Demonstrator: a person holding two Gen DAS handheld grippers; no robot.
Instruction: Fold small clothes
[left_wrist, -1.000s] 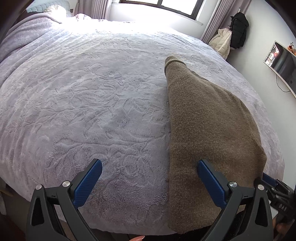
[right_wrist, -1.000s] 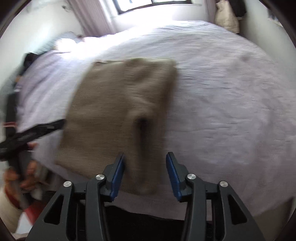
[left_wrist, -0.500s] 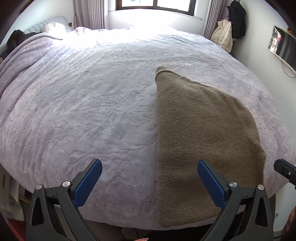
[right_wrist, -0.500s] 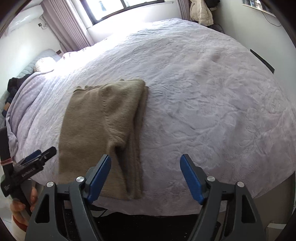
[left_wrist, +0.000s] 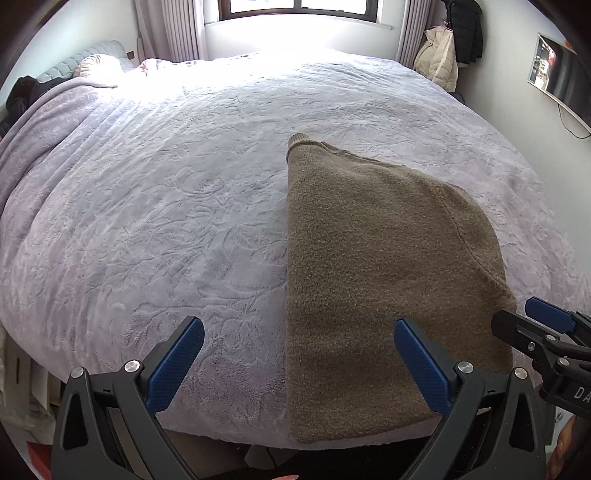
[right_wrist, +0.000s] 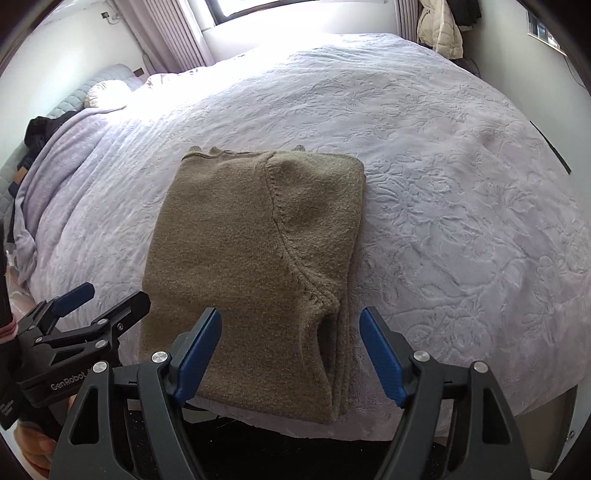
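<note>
Olive-brown knit sweater (right_wrist: 255, 266) lies folded into a tidy rectangle at the near edge of the bed, on a lavender embossed bedspread (left_wrist: 147, 206). The raglan seam curves across its top layer, stacked folds along its right side — seen only in the right wrist view. Left wrist view alone shows a ribbed cuff (left_wrist: 298, 139) poking out at the far corner and a wall screen (left_wrist: 559, 75). Right gripper (right_wrist: 290, 354) released, jaws having just spread, above the near hem, pads not pressing it. Left gripper (left_wrist: 299, 363) wide apart, empty.
</note>
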